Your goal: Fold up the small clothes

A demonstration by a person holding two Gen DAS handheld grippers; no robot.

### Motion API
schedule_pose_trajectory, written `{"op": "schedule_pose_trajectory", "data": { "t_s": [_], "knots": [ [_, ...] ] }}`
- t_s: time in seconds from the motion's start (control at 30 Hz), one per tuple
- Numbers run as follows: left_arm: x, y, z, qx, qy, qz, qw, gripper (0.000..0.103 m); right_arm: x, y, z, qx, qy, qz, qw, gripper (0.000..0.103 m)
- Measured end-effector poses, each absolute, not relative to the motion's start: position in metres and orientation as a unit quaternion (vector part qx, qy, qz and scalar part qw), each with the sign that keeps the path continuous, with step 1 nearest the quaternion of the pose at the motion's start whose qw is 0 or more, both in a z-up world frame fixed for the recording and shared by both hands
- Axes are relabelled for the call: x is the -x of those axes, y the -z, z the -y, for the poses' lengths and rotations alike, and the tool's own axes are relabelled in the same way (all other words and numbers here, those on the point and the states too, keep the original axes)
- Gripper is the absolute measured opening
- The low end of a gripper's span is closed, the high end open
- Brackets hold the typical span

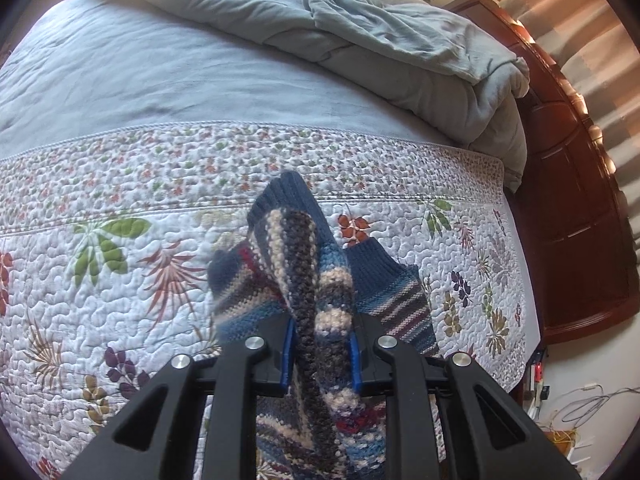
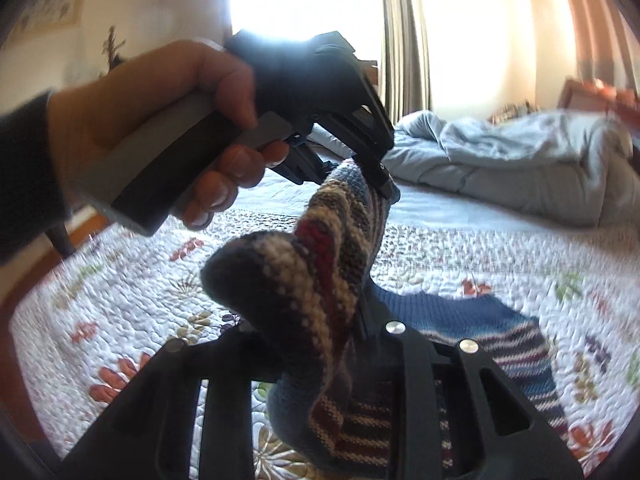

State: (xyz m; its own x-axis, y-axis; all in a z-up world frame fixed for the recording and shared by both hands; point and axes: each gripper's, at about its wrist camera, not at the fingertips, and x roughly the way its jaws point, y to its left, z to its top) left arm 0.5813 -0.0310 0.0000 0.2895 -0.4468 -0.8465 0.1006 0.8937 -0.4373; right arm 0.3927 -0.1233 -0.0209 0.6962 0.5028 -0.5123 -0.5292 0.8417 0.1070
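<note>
Both tools clamped on one striped knit sock (image 1: pixel 320 280), held in the air above the floral quilt (image 1: pixel 120 280): left tool (image 1: pixel 322 350) and right tool (image 2: pixel 348 336) grip opposite ends, long axis running between them. Second sock (image 2: pixel 500 332) flat on quilt, nearer right tool.

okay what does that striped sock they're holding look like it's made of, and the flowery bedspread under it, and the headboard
Striped sock: looks like thick knitted yarn, possibly wool; chunky stitches and a ribbed blue cuff show, matte and slightly fuzzy.
Floral bedspread: seemingly quilted printed cotton; puckered stitching covers it.
Headboard: appears to be reddish-brown wood with a glossy varnish, judging by panel grooves and bright highlights.
</note>
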Motion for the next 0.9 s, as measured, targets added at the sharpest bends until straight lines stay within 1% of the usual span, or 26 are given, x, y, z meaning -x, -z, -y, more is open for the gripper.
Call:
{"op": "schedule_pose_trajectory", "data": {
  "t_s": [0.33,0.53,0.9],
  "knots": [
    [-0.590,0.006,0.112,0.117,0.179,-0.584,0.783,0.021,-0.403,0.031,0.196,-0.053,-0.270,-0.287,0.918,0.024],
    [-0.591,0.028,0.160,0.095,0.186,-0.597,0.774,0.021,-0.405,0.052,0.237,-0.084,-0.262,-0.304,0.912,0.024],
    [-0.597,0.066,0.221,0.067,0.192,-0.613,0.764,0.021,-0.418,0.089,0.302,-0.173,-0.261,-0.329,0.891,0.024]
  ]
}}
